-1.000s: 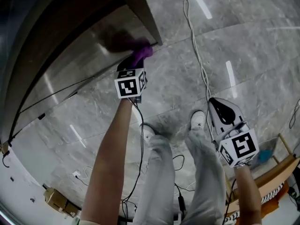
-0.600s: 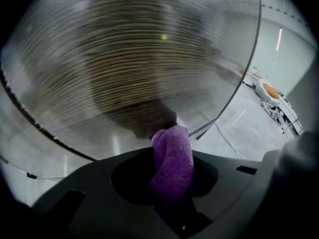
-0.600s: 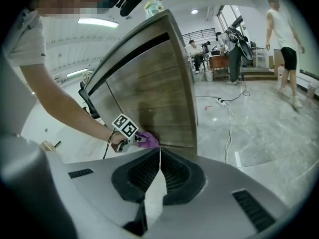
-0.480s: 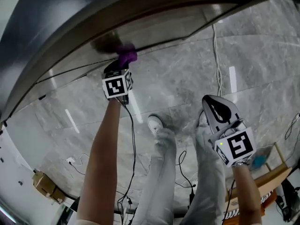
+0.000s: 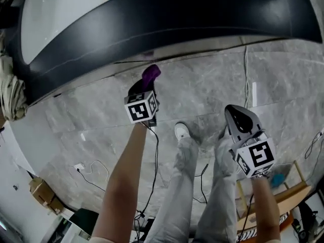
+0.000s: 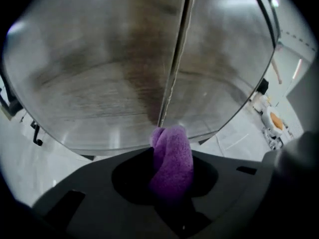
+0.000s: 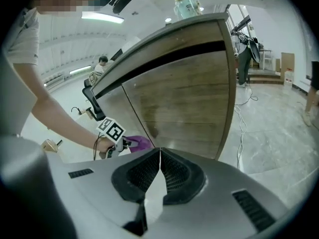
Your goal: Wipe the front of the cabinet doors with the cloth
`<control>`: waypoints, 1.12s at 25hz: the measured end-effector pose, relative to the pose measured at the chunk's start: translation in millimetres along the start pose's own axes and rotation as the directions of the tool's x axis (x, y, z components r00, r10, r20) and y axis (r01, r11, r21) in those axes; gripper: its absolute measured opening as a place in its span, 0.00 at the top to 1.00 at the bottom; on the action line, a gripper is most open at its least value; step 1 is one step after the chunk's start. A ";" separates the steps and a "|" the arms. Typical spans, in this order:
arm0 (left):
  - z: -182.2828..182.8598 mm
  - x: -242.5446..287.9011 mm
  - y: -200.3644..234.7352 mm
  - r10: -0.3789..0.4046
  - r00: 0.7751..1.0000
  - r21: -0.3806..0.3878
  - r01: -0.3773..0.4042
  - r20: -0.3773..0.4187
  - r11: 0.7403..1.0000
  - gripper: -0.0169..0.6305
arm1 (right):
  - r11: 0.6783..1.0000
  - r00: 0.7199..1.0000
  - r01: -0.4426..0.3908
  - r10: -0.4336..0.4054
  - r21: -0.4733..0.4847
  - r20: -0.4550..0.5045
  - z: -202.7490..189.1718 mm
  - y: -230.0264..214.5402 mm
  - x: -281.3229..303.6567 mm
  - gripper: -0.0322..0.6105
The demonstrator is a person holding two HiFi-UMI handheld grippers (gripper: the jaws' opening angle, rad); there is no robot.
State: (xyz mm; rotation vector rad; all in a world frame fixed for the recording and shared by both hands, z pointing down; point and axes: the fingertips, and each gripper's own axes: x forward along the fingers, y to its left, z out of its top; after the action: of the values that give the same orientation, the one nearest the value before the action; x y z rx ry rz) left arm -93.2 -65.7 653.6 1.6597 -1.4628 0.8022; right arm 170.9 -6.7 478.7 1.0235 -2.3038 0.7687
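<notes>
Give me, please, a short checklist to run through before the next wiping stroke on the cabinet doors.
1. Cloth grip: ok. The purple cloth sits clamped between the jaws of the left gripper, its end sticking out forward.
2. Cloth on the door: cannot tell. Its tip lies low by the seam between the cabinet doors, but contact is not clear.
3. Door front free of obstacles: ok. Nothing hangs or leans on the wood front.
4. Right gripper out of the way: ok. It is shut, empty and away from the doors.
5. White cable clear of the feet: cannot tell.
</notes>
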 end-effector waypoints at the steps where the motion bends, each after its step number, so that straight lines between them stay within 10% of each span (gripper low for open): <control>1: 4.0 -16.9 -8.4 -0.039 0.999 -0.021 0.040 0.036 0.999 0.81 | 1.000 1.000 0.003 -0.003 0.005 0.016 10.4 8.9 1.8 0.91; 11: 51.8 -207.0 -50.4 -0.120 0.921 0.009 0.125 0.371 0.992 0.82 | 0.995 0.992 -0.096 0.094 0.026 0.085 65.4 86.3 9.8 0.91; 28: 127.9 -281.0 -50.6 -0.039 0.832 -0.019 0.059 0.553 0.998 0.82 | 0.979 0.978 -0.190 0.195 -0.077 0.072 90.9 113.9 -13.6 0.91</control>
State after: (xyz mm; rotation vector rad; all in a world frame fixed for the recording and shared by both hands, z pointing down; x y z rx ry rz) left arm -87.3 -31.4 342.7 1.9952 -1.7930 0.2588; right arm 71.1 3.0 372.0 0.8219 -2.5072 0.7281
